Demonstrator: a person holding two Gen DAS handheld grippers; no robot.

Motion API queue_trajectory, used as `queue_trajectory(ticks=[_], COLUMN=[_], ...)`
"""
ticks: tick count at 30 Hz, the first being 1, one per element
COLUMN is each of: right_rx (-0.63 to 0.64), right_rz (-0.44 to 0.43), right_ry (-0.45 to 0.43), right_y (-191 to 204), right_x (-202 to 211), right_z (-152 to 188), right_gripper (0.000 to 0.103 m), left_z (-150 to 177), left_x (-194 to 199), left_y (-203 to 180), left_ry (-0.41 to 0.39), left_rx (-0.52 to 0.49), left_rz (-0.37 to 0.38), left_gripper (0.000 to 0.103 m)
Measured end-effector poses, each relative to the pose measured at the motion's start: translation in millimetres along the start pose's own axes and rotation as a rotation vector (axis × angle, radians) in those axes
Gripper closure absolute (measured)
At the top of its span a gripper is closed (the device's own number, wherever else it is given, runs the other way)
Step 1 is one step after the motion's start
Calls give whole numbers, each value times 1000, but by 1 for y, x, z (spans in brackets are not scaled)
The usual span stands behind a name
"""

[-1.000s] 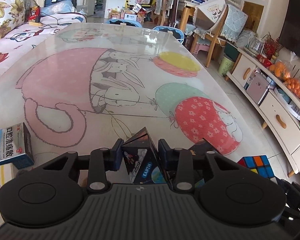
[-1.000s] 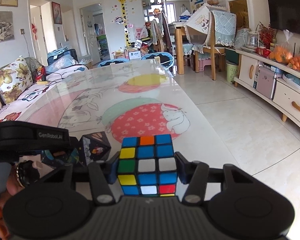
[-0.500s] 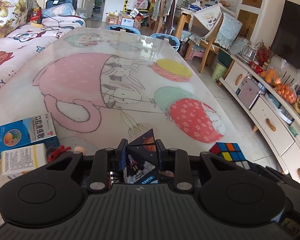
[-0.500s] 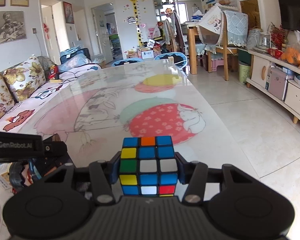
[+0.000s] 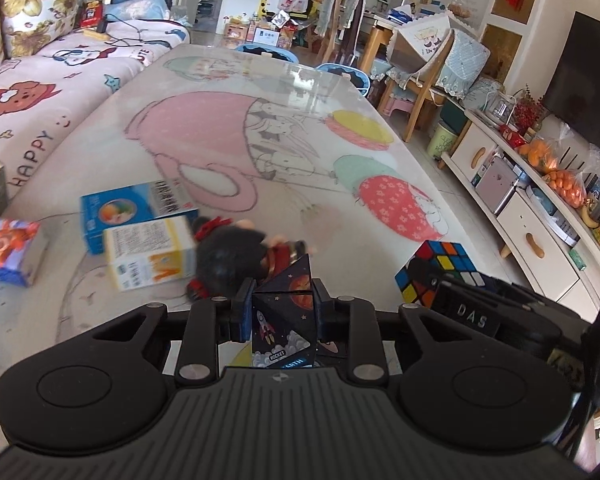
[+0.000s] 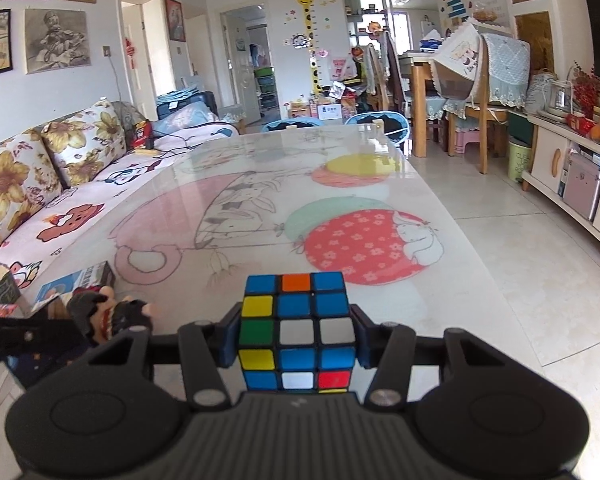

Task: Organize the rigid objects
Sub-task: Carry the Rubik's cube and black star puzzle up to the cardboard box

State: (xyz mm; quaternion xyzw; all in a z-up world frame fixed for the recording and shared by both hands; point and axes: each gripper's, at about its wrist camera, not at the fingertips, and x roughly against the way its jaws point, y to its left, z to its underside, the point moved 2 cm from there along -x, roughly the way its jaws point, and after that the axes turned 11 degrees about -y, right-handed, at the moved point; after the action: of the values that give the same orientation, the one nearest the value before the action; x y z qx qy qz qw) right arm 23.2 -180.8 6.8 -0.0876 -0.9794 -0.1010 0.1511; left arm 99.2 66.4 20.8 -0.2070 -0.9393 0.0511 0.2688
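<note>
**Carrying both puzzle pieces off toward the box cluster**

Holding two rigid toys at once, you are now working with both hands loaded. Your left gripper [image 5: 284, 316] is clamped on the dark space-print puzzle [image 5: 286, 320], its jaws drawn in nearly as far as they go, pads pressing either flank. A second ago that puzzle was sitting looser between wider jaws; they have been closing on it, and the grip is now looking settled. Your right gripper [image 6: 296, 340] is pinching the colour cube [image 6: 296, 332] square between its pads, jaws nearly closed on it, as it was a second ago.

The left wrist view is changing most: the boxes and the plush toy, only partly in frame a second ago, are now spreading across the near table [image 5: 260, 152]. The blue carton [image 5: 136, 212] is lying at about ten o'clock from the left gripper, the white-and-yellow carton [image 5: 152, 254] resting against its near edge, the dark plush toy [image 5: 236, 256] just beyond the puzzle at eleven o'clock, and a small blue-and-orange box [image 5: 10, 250] further out at nine o'clock. To my eye, you are bringing the two puzzles toward that group, so the sorting is looking only begun.

Writing you can read: "ROCKET" and a partly cut-off "EARTH" on the puzzle; "DAS" on the right gripper's body in the left view; "HAPPY" on the sofa cover [image 5: 32, 152]. The cartons' print is too blurred to make out.
</note>
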Motion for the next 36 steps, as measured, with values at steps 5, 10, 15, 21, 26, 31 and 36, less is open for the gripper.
queue_trajectory(ticks=[5,10,15,21,26,31,36], right_rx=[8,27,34,48,76,96,104], right_rz=[-44,-74,-90,-106,-130,-183,-237], right_ry=[14,40,58,51,50,46,42], right_y=[16,36,54,75,100,130,158], right_x=[6,10,15,24,28,31,33], right_z=[4,11,13,10,8,6,2], right_gripper=[51,51,51,51,51,51,51], left_z=[1,-2,-6,-17,-25,-36,-42], left_x=[13,22,26,29,28,38,57], left_y=[17,33,51,68,77,88,114], left_ry=[0,-25,-70,-117,-138,-180,-233], left_rx=[22,54,103,140,180,206,249], left_rz=[-22,-35,-33,-39,-47,-54,-86], left_gripper=[71,71,71,71,71,71,71])
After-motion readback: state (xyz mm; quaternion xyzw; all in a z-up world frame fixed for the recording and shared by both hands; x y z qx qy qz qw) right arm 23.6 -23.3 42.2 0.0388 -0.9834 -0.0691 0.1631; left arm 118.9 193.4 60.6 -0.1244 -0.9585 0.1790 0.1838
